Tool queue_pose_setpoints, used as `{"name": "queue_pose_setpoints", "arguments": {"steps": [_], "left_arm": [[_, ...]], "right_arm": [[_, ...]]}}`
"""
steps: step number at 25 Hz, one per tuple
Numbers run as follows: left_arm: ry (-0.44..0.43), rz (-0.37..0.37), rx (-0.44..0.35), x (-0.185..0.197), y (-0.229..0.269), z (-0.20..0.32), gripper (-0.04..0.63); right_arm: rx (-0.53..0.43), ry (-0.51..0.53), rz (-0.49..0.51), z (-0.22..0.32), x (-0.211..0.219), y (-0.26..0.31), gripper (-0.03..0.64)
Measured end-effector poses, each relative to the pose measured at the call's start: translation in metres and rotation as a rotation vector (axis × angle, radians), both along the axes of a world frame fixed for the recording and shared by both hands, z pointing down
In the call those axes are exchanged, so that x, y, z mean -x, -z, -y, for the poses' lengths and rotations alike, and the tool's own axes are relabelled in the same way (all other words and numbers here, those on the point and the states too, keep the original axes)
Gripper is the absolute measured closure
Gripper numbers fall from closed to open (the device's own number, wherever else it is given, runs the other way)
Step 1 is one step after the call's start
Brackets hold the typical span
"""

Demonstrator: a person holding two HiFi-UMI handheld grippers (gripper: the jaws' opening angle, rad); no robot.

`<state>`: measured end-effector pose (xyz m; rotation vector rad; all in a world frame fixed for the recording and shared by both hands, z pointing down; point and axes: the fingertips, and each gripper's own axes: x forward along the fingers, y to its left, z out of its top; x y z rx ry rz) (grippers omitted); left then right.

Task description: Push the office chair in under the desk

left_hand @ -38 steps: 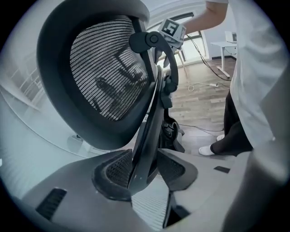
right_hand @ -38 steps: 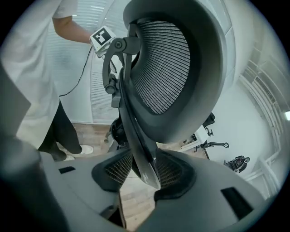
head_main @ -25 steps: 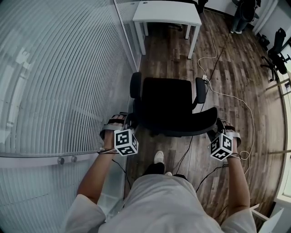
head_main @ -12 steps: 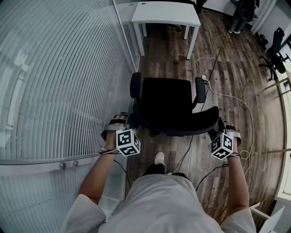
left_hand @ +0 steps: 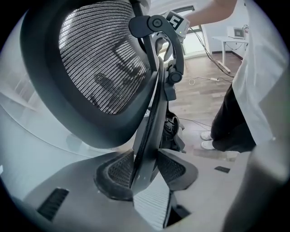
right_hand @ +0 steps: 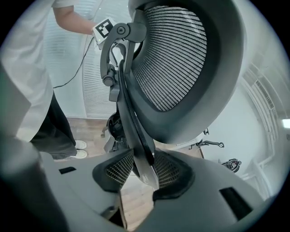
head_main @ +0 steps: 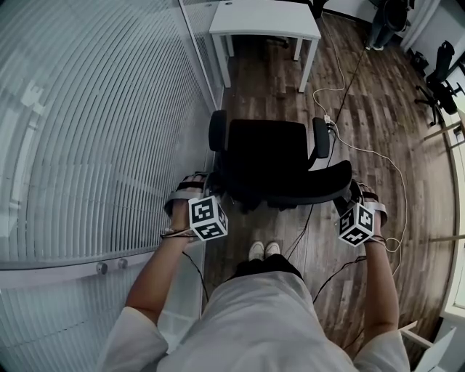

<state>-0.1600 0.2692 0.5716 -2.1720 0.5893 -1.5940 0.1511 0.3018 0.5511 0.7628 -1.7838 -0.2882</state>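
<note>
The black office chair (head_main: 265,156) stands on the wood floor, seat facing the white desk (head_main: 265,18) at the far end, a stretch of floor apart from it. Its curved mesh backrest (head_main: 290,192) is nearest me. My left gripper (head_main: 207,190) clamps the backrest's left edge and my right gripper (head_main: 354,195) the right edge. In the left gripper view the left gripper (left_hand: 146,170) has its pads on the thin backrest rim (left_hand: 152,122). The right gripper (right_hand: 144,170) pinches the rim (right_hand: 131,122) the same way.
A striped glass wall (head_main: 94,123) runs close along the chair's left side. A white cable (head_main: 378,156) and a power strip (head_main: 328,122) lie on the floor to the right. Other office chairs (head_main: 443,80) stand far right. My feet (head_main: 263,249) are just behind the chair.
The chair has rolled a little forward toward the desk with both grippers still on its backrest. My feet have come together behind it.
</note>
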Motion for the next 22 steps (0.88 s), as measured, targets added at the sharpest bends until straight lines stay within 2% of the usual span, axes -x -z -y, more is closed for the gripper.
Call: {"name": "queue_pose_setpoints", "arguments": {"steps": [22], "left_arm": [[0.029,0.009,0.009,-0.001,0.005,0.048,0.422]], "right_arm": [[-0.011,-0.016,0.021,0.046,0.0,0.006,0.466]]}}
